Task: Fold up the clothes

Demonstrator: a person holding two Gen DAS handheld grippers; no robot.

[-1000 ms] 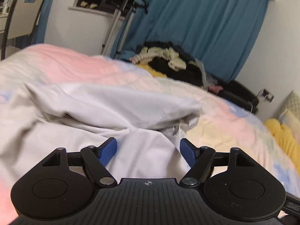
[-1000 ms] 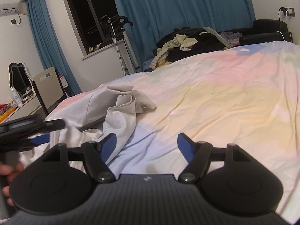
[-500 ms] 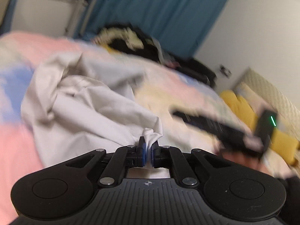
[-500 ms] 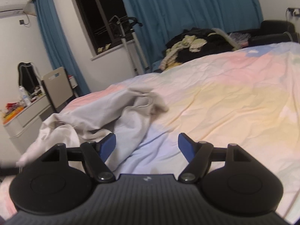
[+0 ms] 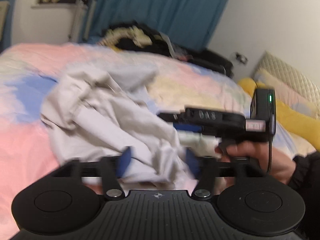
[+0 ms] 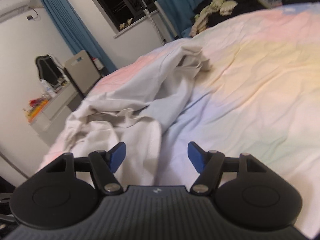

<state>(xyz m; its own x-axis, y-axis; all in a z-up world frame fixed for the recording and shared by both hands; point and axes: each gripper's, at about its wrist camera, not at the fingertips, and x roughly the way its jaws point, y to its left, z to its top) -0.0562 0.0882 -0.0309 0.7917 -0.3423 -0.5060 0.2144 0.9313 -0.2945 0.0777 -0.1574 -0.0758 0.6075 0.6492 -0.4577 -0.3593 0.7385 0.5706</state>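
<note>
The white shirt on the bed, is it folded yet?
Not folded. The white shirt lies crumpled in loose bunches on the pastel bedspread.

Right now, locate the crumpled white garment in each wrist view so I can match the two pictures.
Left wrist view: the white garment lies crumpled at centre, running from mid-left down between the open jaws of the left gripper.
Right wrist view: it sprawls across the centre-left, running down to the open right gripper.
Shared landmark: the dark clothes pile before the blue curtain beyond the bed.
</note>
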